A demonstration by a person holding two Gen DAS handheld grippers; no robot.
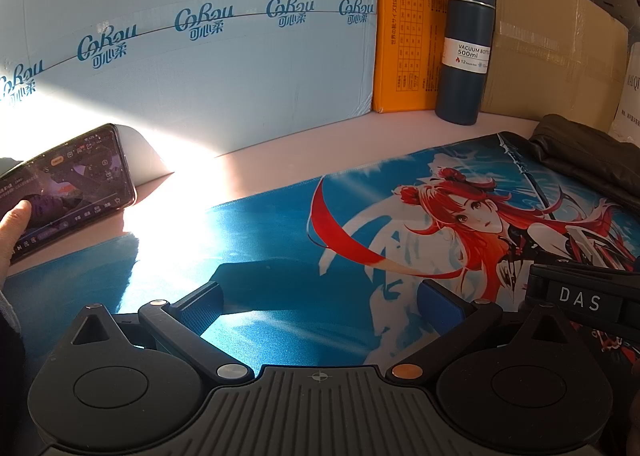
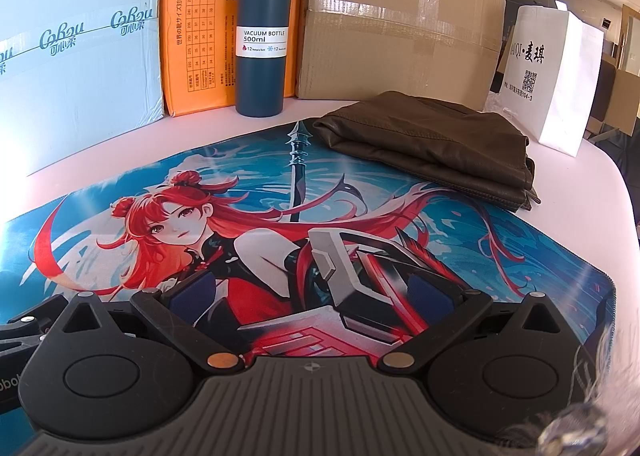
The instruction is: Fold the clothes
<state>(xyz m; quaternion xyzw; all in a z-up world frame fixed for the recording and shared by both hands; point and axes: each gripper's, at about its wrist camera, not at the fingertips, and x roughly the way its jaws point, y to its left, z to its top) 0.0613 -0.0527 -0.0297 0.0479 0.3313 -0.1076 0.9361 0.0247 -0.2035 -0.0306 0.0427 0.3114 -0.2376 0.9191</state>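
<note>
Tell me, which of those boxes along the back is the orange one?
The orange box printed with size tables, standing directly behind the blue vacuum bottle, between the pale blue box and the plain brown taped carton.

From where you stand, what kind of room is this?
Probably an office or storeroom used as a workspace. Cardboard boxes are stacked against a white table, ceiling tiles show overhead at the far right, and a printed desk mat covers the table with a folded brown garment on it.

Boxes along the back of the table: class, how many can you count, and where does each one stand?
3. The light blue box stands at the left, the orange box beside it behind the vacuum bottle, the brown cardboard box at the right. Others may be hidden.
</note>
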